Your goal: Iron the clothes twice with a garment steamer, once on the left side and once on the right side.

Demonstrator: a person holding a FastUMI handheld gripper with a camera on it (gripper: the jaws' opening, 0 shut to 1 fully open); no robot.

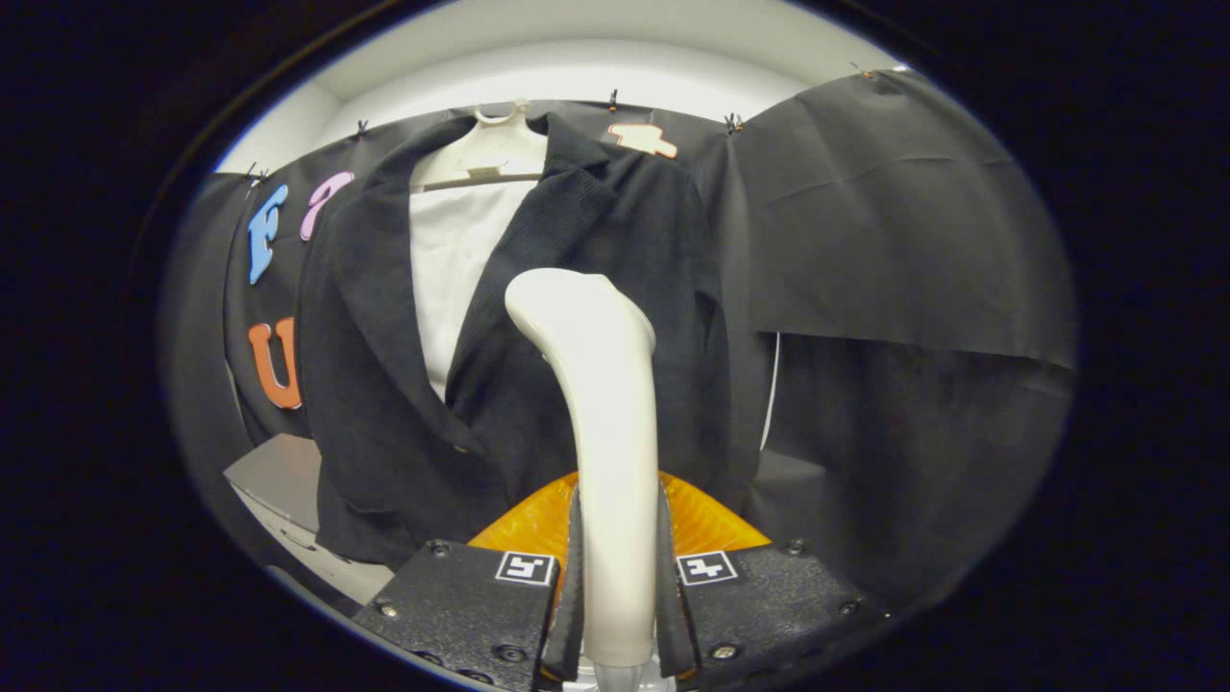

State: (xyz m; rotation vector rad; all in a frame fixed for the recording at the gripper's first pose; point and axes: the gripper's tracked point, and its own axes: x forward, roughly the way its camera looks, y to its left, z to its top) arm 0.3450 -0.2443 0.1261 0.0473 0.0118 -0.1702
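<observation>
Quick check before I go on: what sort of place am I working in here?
Most likely a staged test booth rather than a home: black cloth clipped up as walls, a dark jacket on a hanger, and the gripper shut on a steamer.

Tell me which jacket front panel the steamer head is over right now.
The jacket panel on the far side of the white shirt from the coloured letters. The steamer, clamped in the gripper, overlaps it; the other lapel panel hangs uncovered.

Steamer [605, 404] head's face turned away; handle's lower end hidden between the fingers [575, 586].
</observation>
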